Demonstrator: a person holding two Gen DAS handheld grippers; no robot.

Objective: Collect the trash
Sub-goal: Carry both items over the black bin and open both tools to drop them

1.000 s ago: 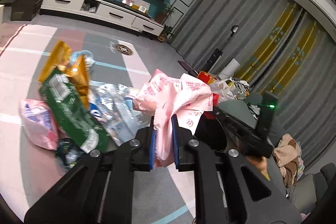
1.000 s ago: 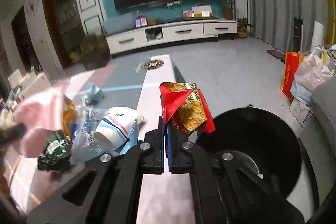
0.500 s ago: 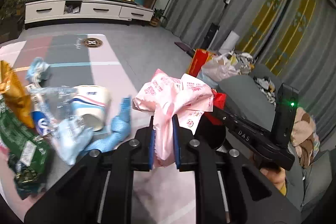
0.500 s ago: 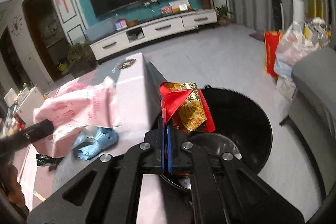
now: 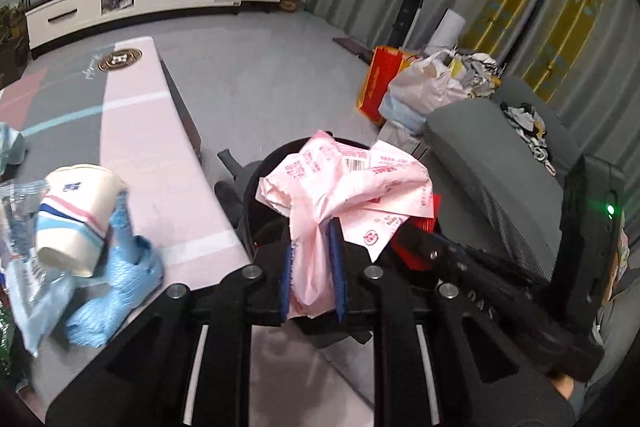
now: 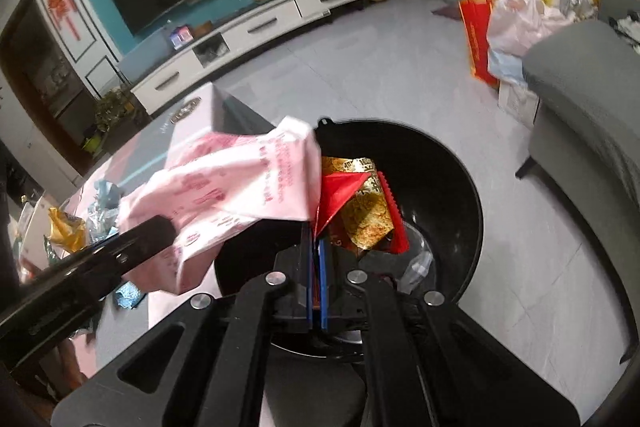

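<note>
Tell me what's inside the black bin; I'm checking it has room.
In the black bin, only clear plastic shows at the bottom. The pink bag and red-gold wrapper hide the rest.

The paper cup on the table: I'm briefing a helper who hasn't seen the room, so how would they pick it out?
Start at the long pink and grey table beside the round black bin. Near its edge lies a pile of litter; the white paper cup with pink and blue stripes lies tipped on a crumpled blue wrapper. It is the only rigid, round thing among soft wrappers.
</note>
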